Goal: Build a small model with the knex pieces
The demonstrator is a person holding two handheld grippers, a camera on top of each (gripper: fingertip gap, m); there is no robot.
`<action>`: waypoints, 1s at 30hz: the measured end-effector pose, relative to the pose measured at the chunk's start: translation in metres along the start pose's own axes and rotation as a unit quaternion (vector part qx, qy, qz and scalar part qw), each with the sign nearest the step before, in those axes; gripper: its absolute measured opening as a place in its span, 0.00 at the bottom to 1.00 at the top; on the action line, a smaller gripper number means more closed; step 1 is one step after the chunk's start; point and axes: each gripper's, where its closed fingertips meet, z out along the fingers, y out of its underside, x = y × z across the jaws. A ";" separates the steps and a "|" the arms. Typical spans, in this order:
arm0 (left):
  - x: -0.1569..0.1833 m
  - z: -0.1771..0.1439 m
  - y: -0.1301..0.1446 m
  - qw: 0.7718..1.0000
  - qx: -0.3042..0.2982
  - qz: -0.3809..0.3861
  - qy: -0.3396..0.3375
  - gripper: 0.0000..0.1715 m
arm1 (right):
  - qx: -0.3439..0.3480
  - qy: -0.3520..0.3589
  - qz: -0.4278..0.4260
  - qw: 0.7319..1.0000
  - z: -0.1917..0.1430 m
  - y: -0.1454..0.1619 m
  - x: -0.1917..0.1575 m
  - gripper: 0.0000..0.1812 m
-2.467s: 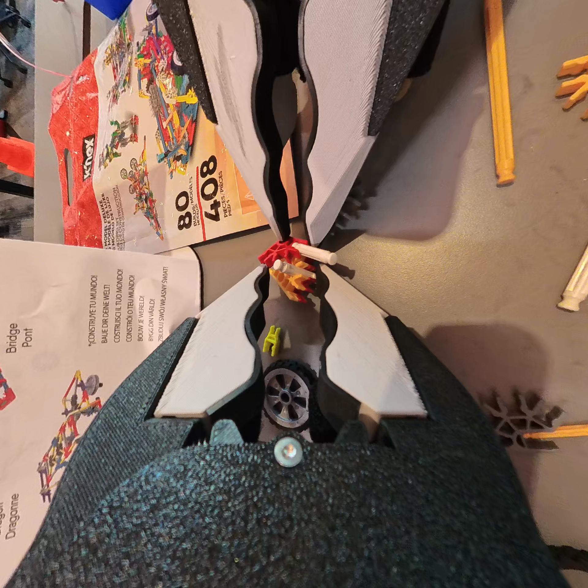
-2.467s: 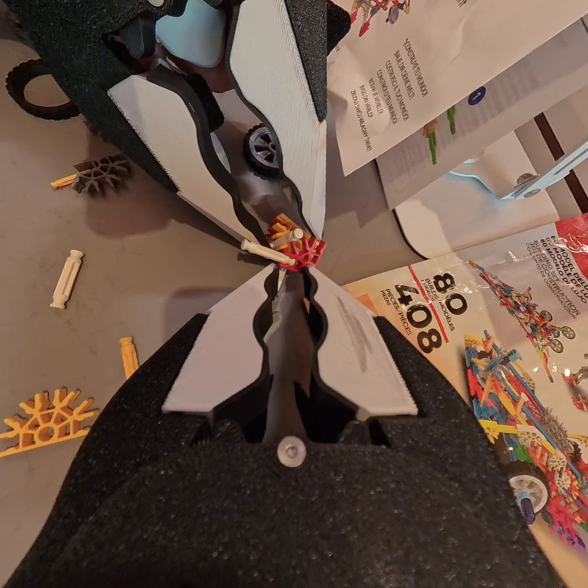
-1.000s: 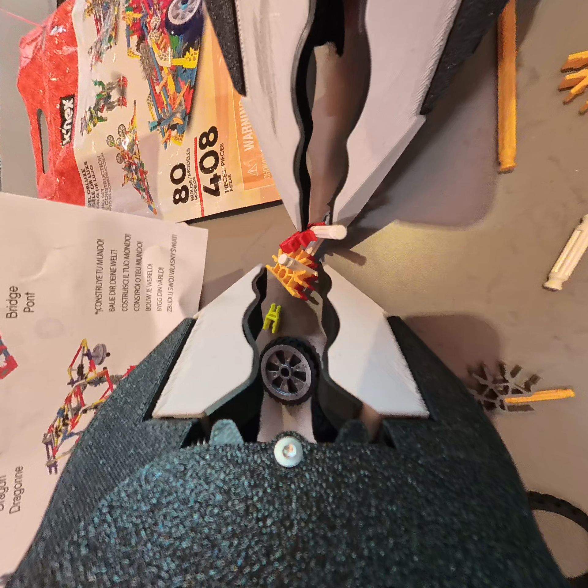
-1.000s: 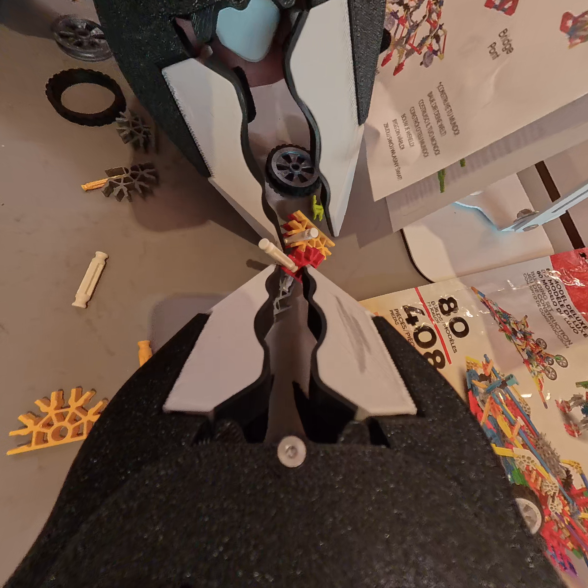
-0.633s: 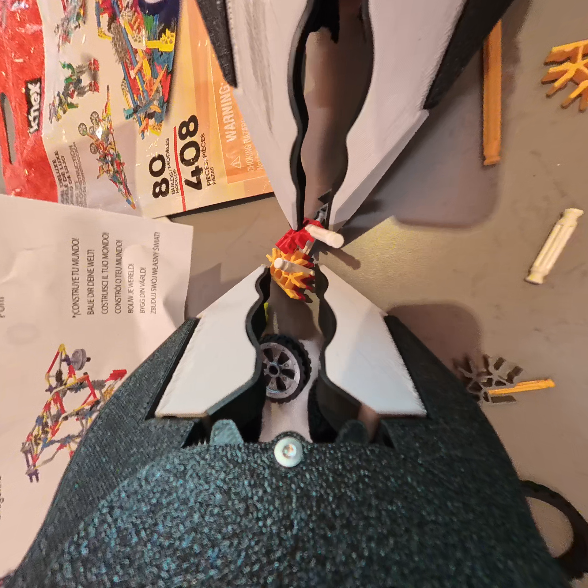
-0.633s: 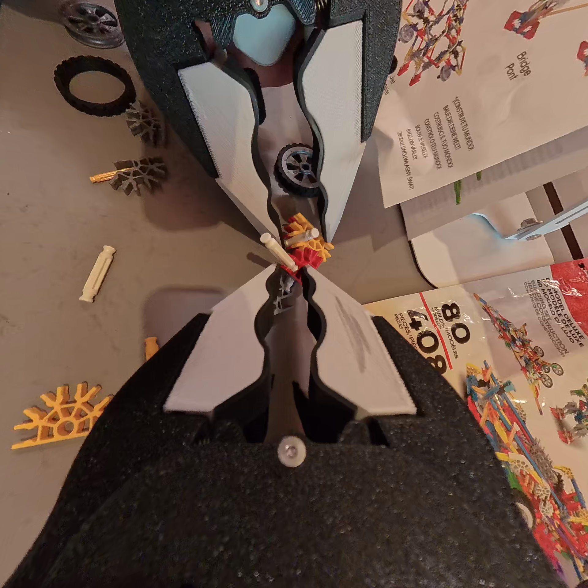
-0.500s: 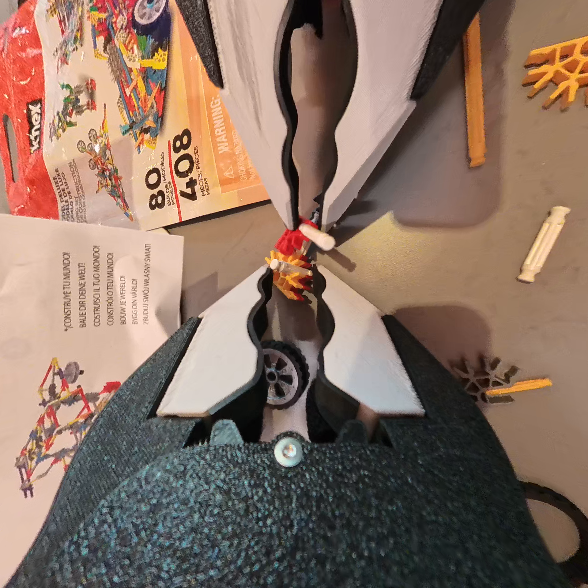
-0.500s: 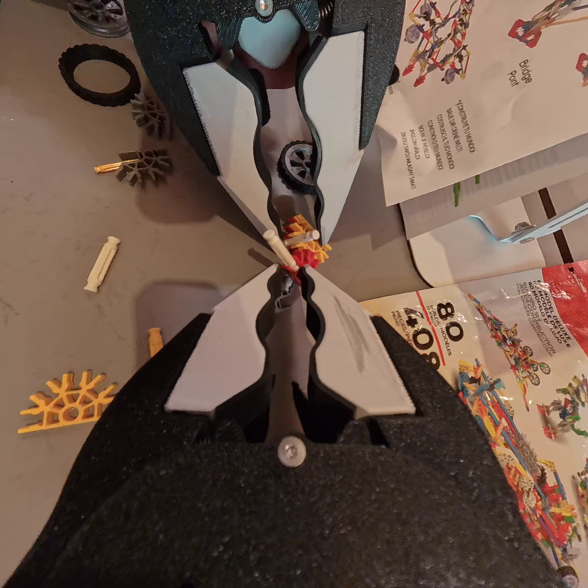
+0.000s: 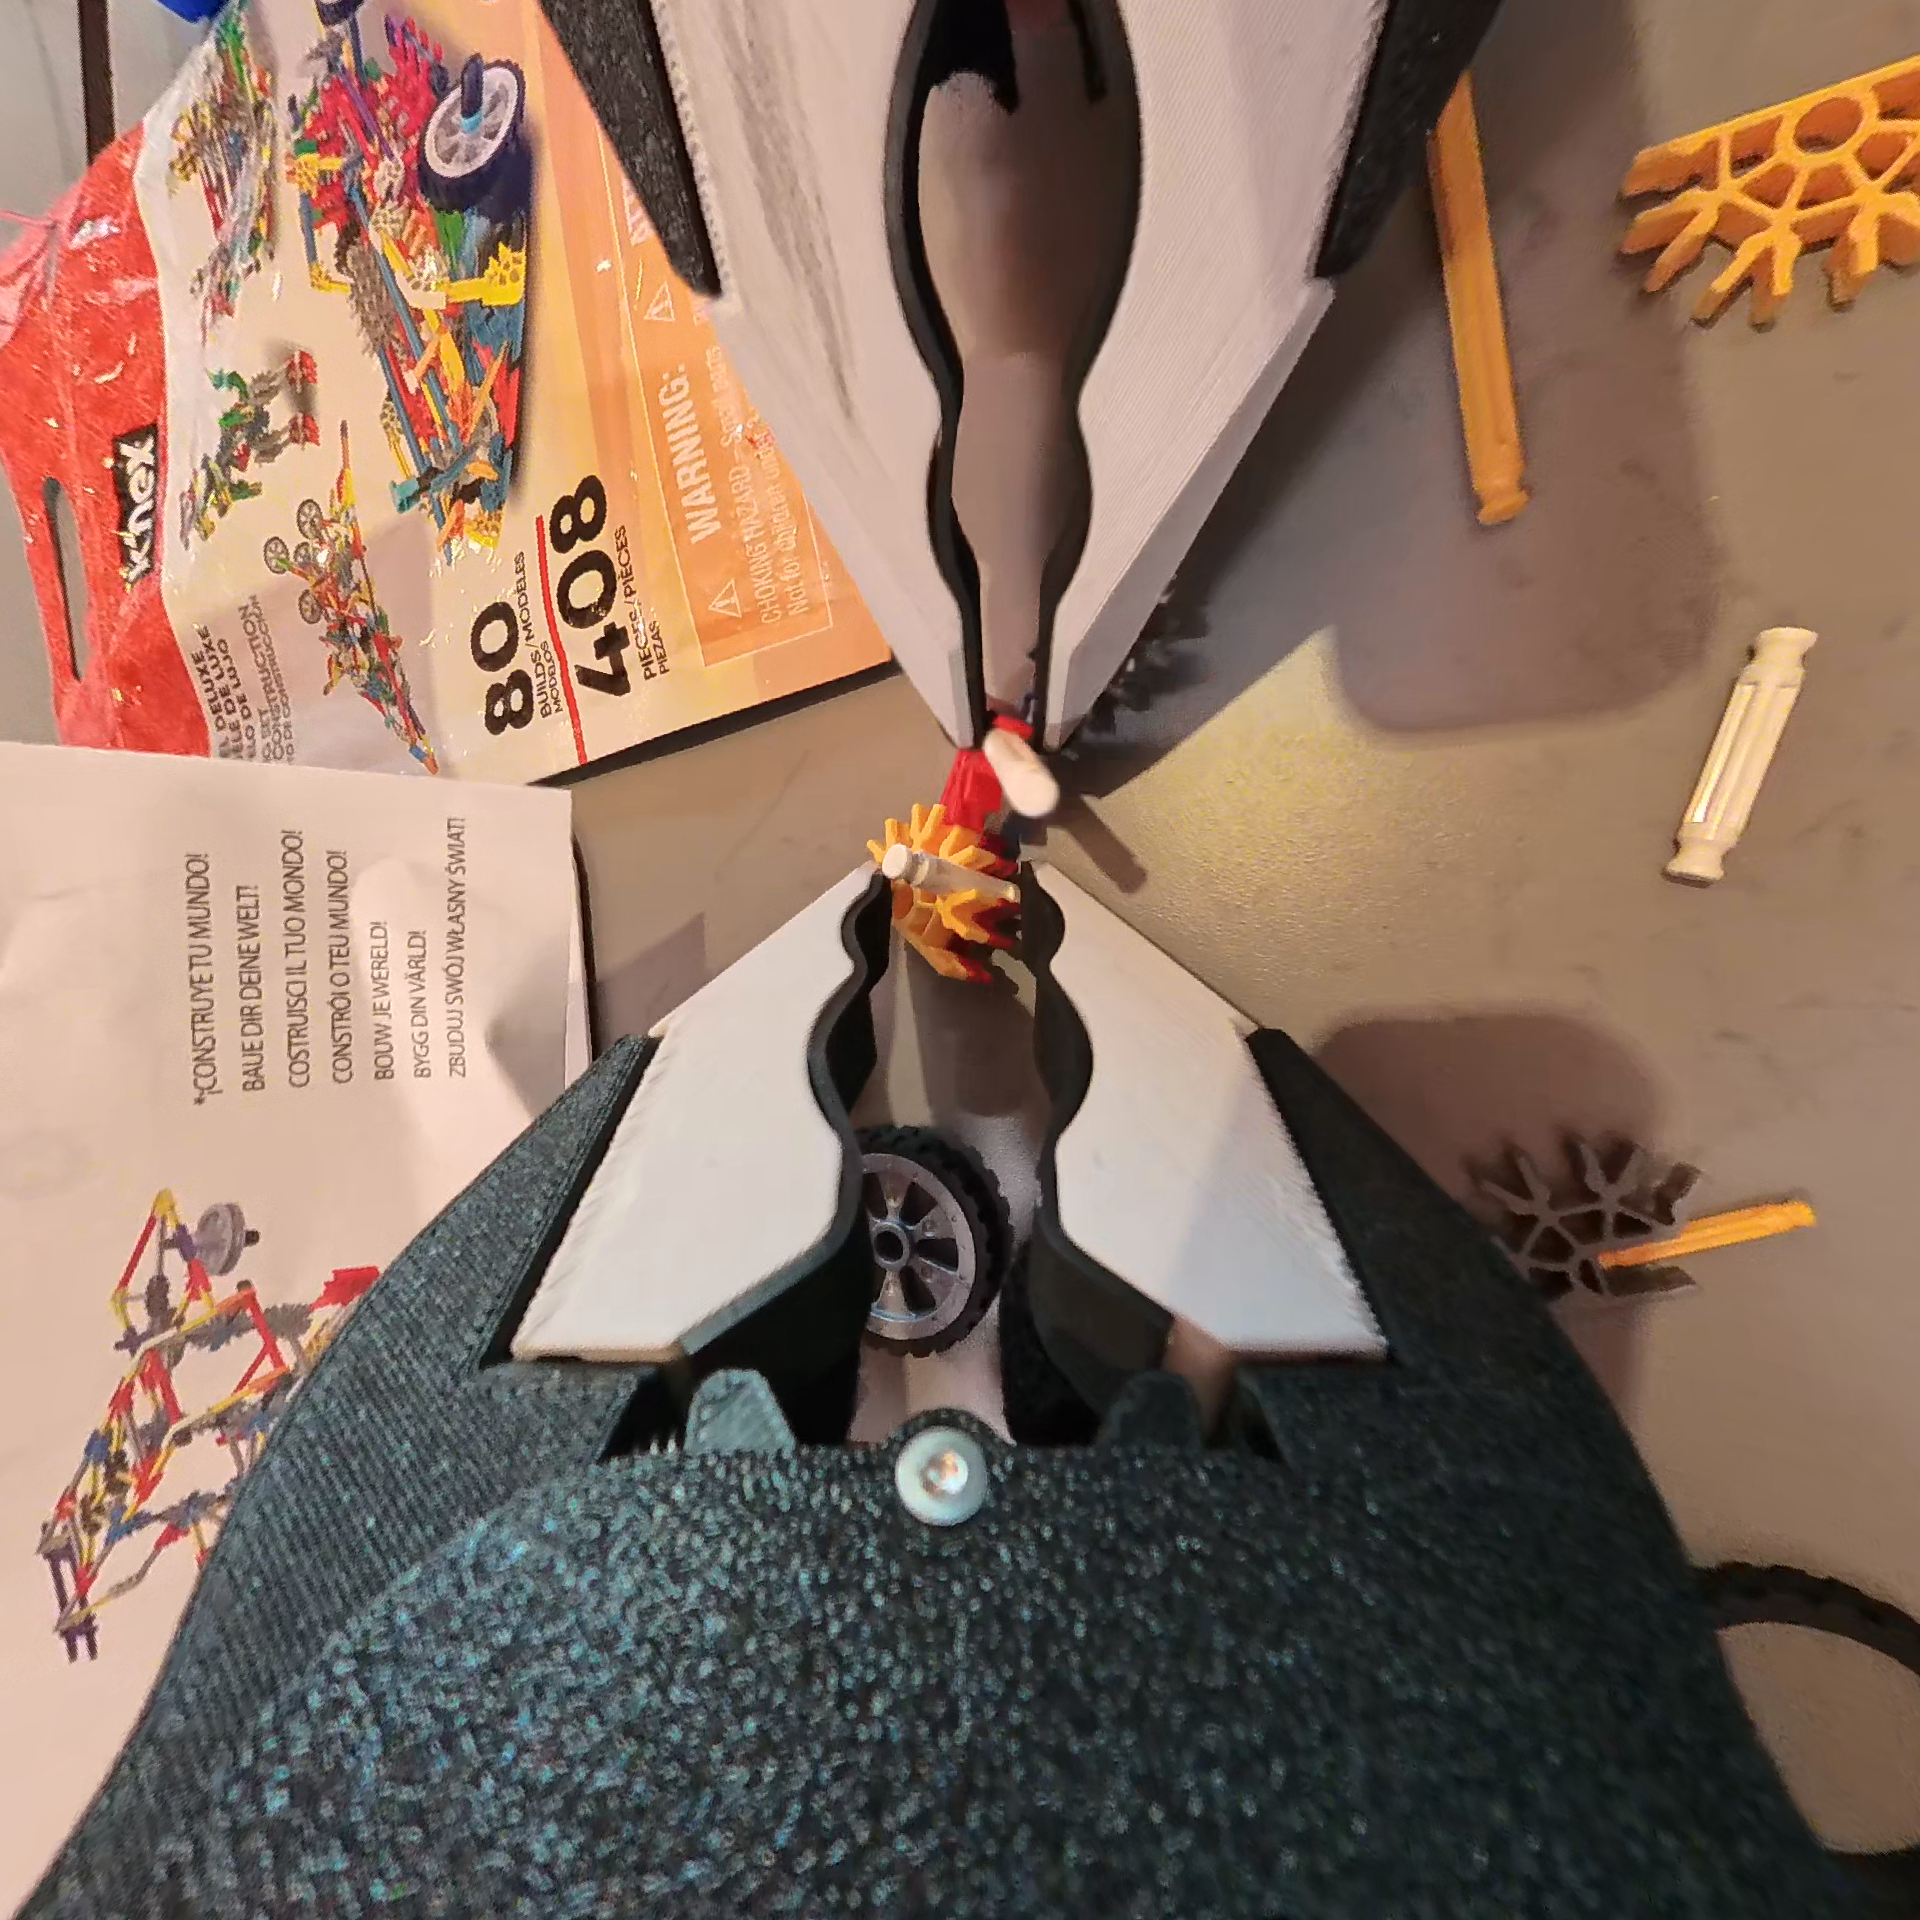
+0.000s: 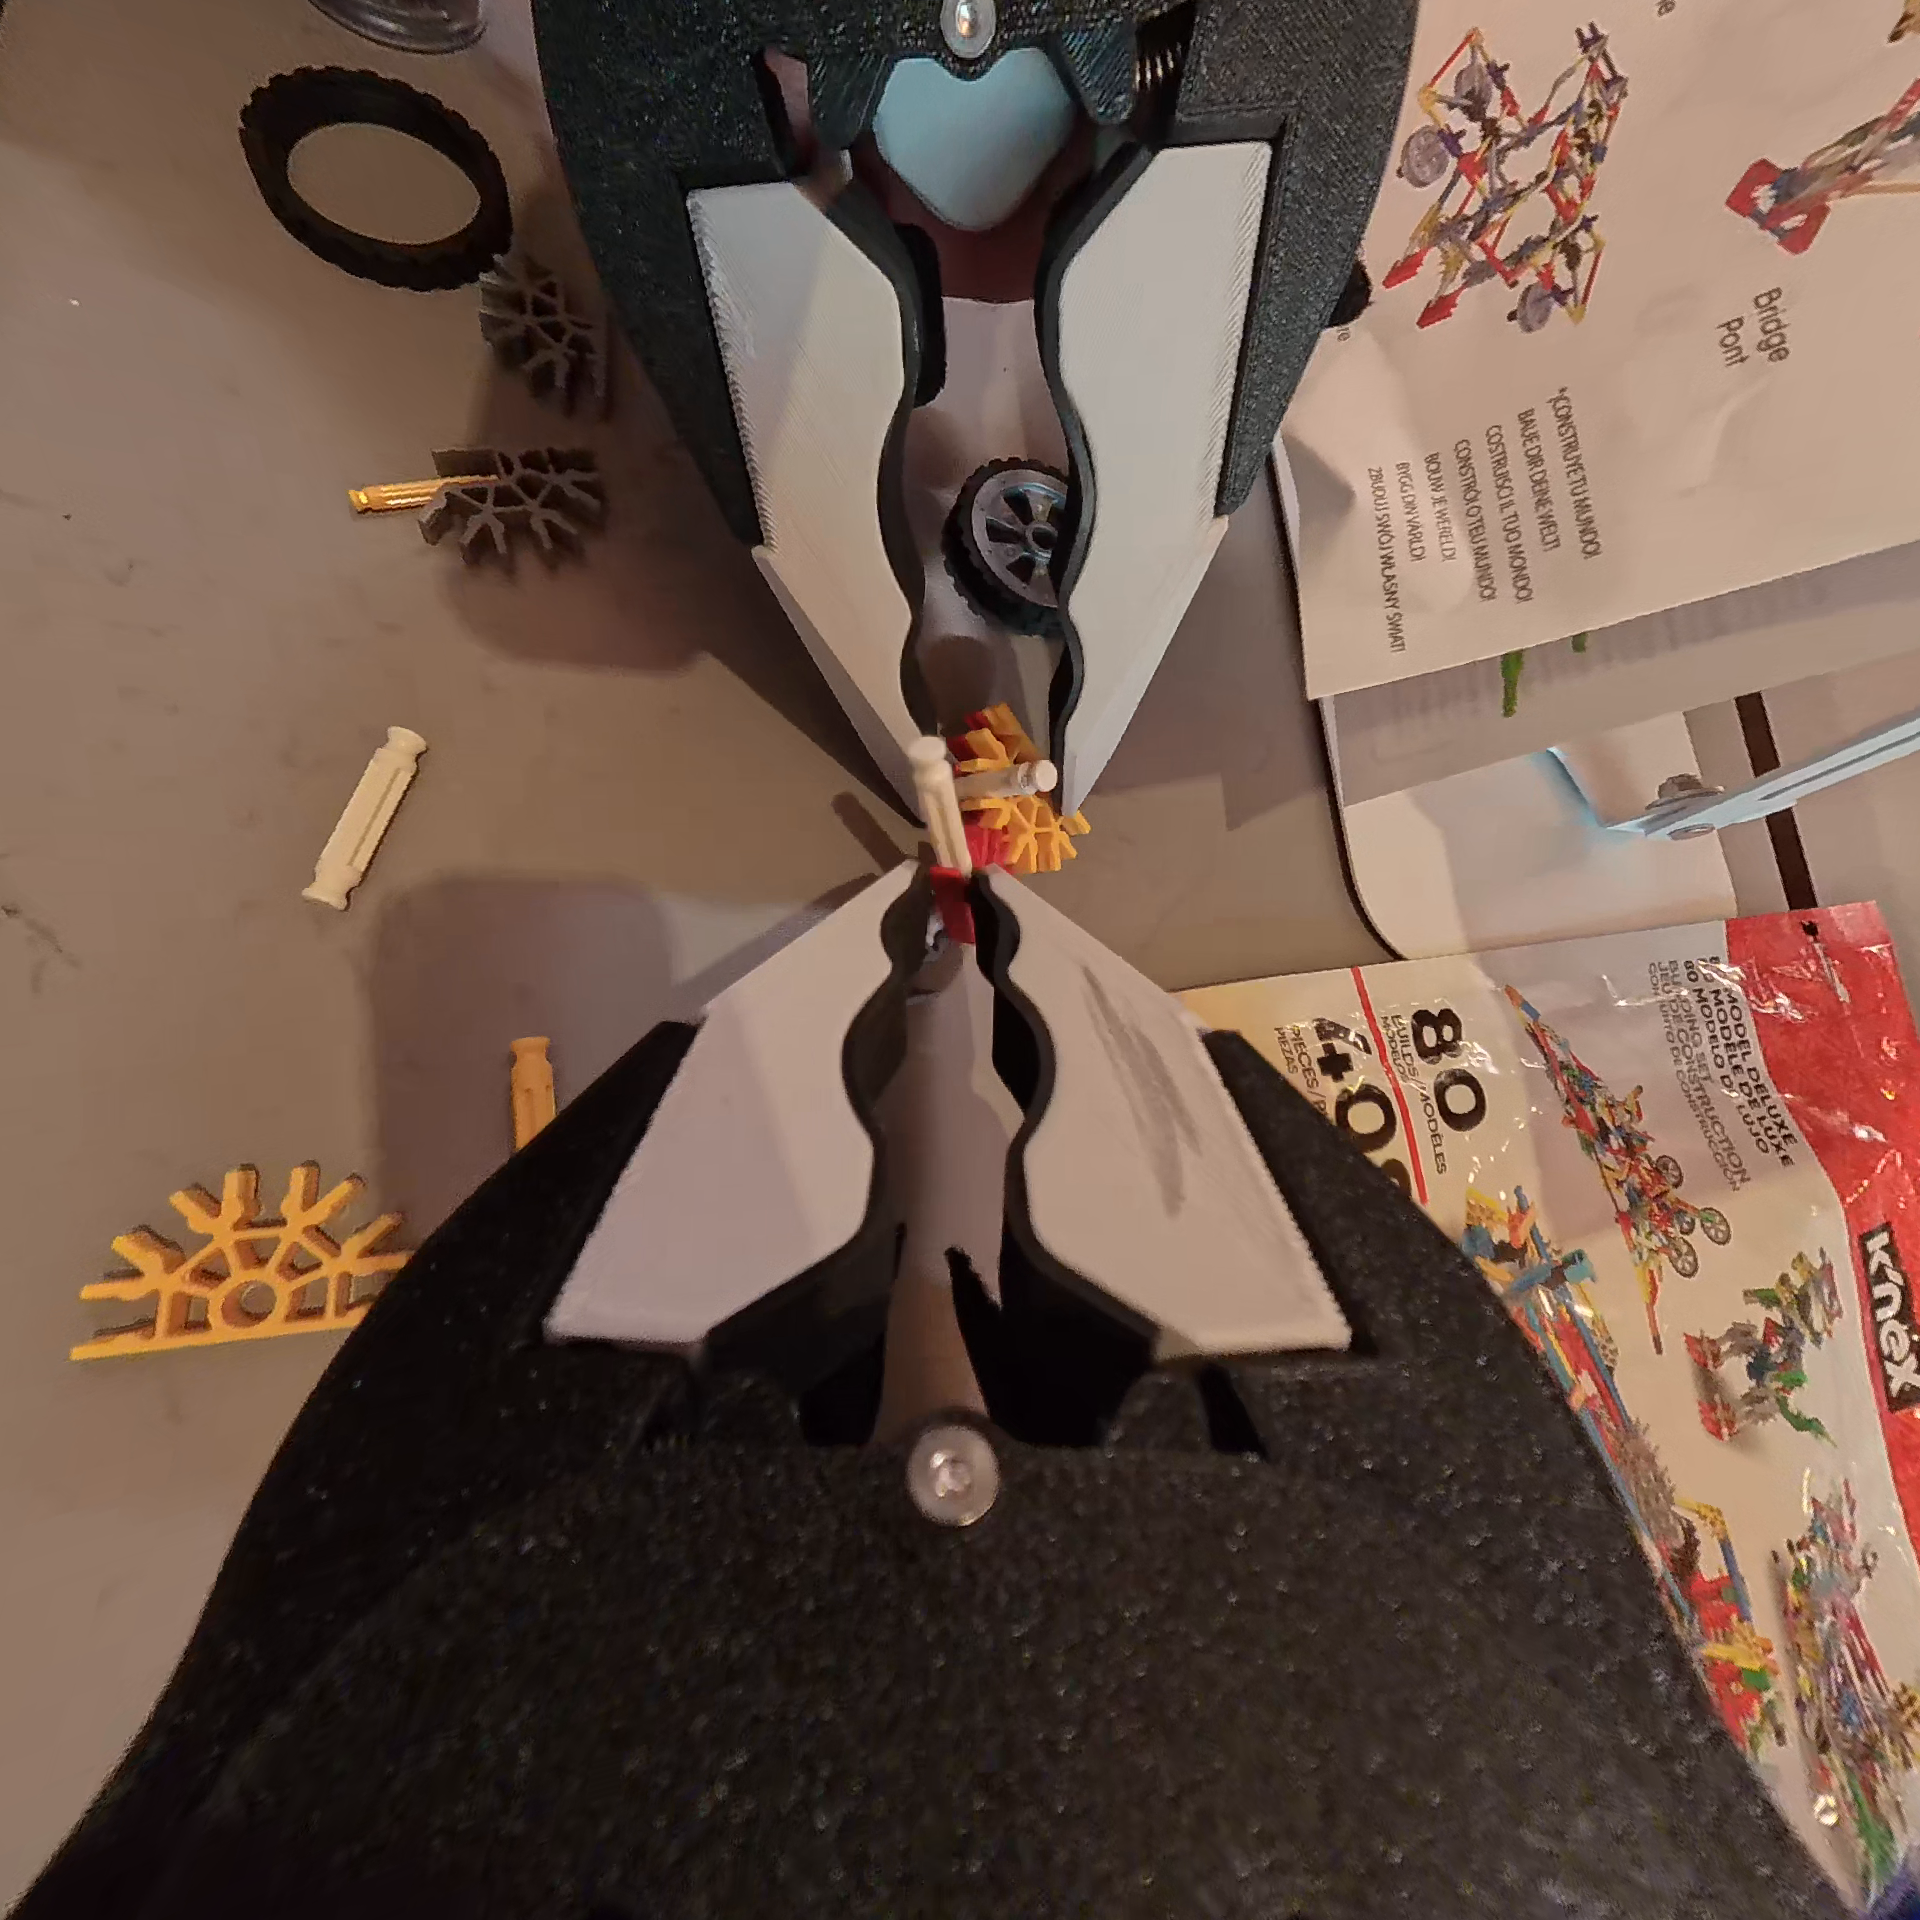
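Observation:
My left gripper [image 9: 956, 894] is shut on a yellow toothed connector [image 9: 951, 914] with a short white rod [image 9: 940, 868] stuck in it. My right gripper [image 10: 951, 883] faces it tip to tip and is shut on a red connector [image 10: 951, 894] that carries another white rod [image 10: 940, 810], standing nearly upright. The red connector [image 9: 971, 790] and the yellow connector [image 10: 1029, 821] touch between the two pairs of tips, held above the grey table. A small grey wheel with a black tyre [image 9: 925, 1247] lies on the table under the left gripper and also shows in the right wrist view [image 10: 1013, 551].
A toy-set bag [image 9: 364, 416] and an instruction sheet [image 9: 260, 1039] lie to one side. Loose on the table are a white rod [image 10: 364, 816], a yellow half-round connector [image 10: 239, 1268], a yellow rod [image 9: 1475, 312], grey connectors [image 10: 509, 499] and a black tyre [image 10: 369, 177]. Left and right tips are no more than a few centimetres apart.
Both grippers kept their grip and stayed tip to tip. The right gripper twisted the red connector, so its white rod swung from lying sideways to nearly upright. Both views shifted slightly over the table.

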 end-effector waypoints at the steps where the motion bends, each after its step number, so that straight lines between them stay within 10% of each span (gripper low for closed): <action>1: 0.000 0.000 0.000 1.000 0.001 0.000 0.000 0.14 | 0.003 0.000 0.002 1.000 -0.001 -0.001 0.000 0.04; 30: 0.009 -0.001 -0.012 0.999 0.022 0.032 -0.002 0.16 | 0.085 -0.089 0.159 0.979 -0.017 -0.006 0.004 0.03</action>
